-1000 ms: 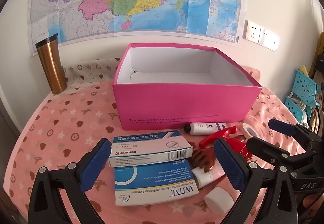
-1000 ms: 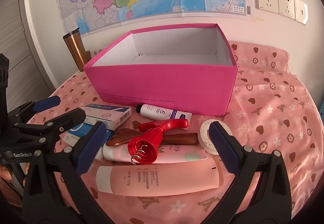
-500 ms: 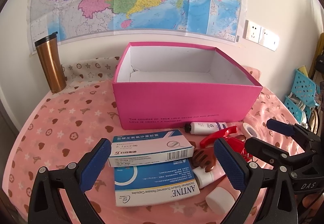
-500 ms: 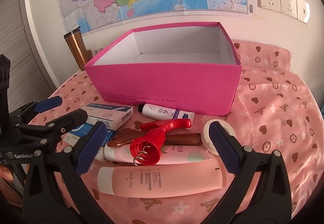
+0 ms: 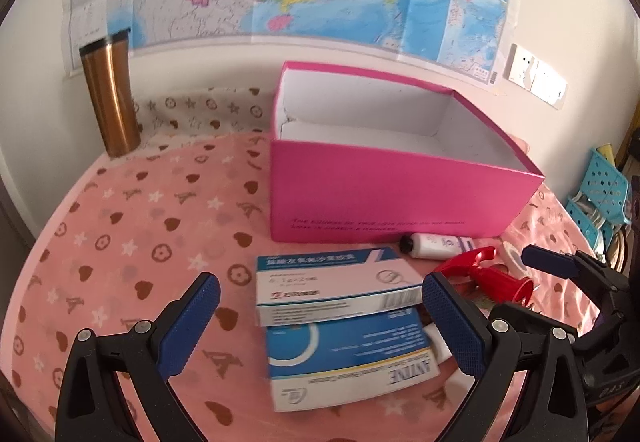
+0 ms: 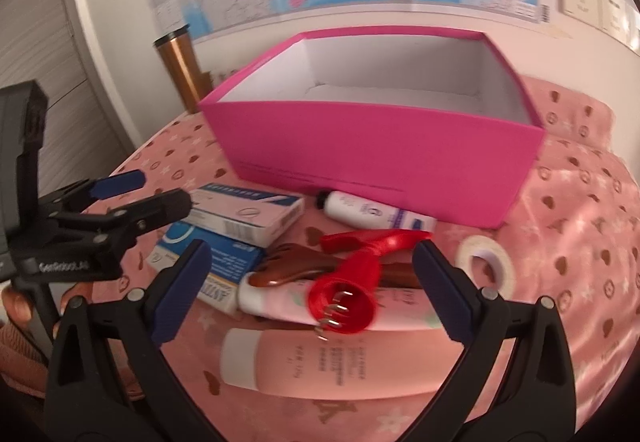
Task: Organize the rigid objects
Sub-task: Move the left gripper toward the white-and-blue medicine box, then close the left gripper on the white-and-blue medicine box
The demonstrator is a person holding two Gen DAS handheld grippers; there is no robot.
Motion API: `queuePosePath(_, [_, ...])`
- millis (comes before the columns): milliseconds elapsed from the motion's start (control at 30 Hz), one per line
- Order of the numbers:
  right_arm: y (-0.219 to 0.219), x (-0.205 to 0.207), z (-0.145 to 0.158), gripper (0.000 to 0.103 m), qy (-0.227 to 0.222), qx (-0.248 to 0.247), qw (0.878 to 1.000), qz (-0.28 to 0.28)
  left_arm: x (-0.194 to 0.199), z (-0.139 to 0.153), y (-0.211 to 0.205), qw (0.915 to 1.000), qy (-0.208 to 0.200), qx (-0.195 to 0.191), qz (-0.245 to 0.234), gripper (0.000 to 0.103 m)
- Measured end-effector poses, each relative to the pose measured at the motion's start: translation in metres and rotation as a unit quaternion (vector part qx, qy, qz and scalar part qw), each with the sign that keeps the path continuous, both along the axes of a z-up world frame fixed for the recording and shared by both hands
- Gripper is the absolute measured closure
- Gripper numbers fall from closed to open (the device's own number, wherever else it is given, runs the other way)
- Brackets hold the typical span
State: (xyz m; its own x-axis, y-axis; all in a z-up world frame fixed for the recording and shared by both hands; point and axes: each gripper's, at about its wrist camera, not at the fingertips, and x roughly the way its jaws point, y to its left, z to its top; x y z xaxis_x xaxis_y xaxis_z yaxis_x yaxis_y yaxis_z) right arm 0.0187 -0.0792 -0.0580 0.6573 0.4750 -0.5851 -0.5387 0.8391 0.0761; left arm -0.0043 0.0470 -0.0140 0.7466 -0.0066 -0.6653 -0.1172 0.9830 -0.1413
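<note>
An open pink box point(image 5: 400, 194) point(image 6: 380, 162) stands empty on the pink patterned cloth. In front of it lie a pink-and-blue medicine box point(image 5: 332, 286) point(image 6: 244, 214) on a blue medicine box point(image 5: 348, 358) point(image 6: 208, 266), a small white bottle point(image 5: 436, 245) point(image 6: 360, 210), a red pronged tool point(image 5: 492, 278) point(image 6: 352, 282), a brown wooden comb point(image 6: 296, 266), two pink tubes point(image 6: 320, 366) and a tape roll point(image 6: 486, 262). My left gripper point(image 5: 320, 306) is open, its fingers either side of the medicine boxes. My right gripper point(image 6: 312, 282) is open around the red tool.
A copper tumbler point(image 5: 110, 98) point(image 6: 180, 66) stands at the back left by the wall, under a map. A blue basket point(image 5: 604, 194) sits off the right edge. A hand point(image 6: 16, 306) holds the left gripper's handle at the lower left.
Both views are blurred by motion. The left gripper has swung left and closer to the medicine boxes. The right gripper has moved forward and lower toward the red tool. Nothing was taken hold of.
</note>
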Motion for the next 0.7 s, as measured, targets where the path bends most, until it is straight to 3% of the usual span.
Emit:
queuePosePath(200, [0.028,0.015,0.002,0.024,0.022,0.005,0.998,0.052,0.010,-0.010,0.020,0.9989,0.023,-0.037,-0.015,0.017])
queuePosePath(367, [0.041,0.048,-0.012,0.042,0.096,0.012,0.993,0.069,0.019,-0.016,0.029,0.9967,0.043,-0.059,-0.035,0.033])
queuePosePath(700, [0.058,0.073,-0.028,0.043,0.167,0.014,0.983,0.077,0.027,-0.024,0.037,0.9889,0.066,-0.106,-0.081,0.035])
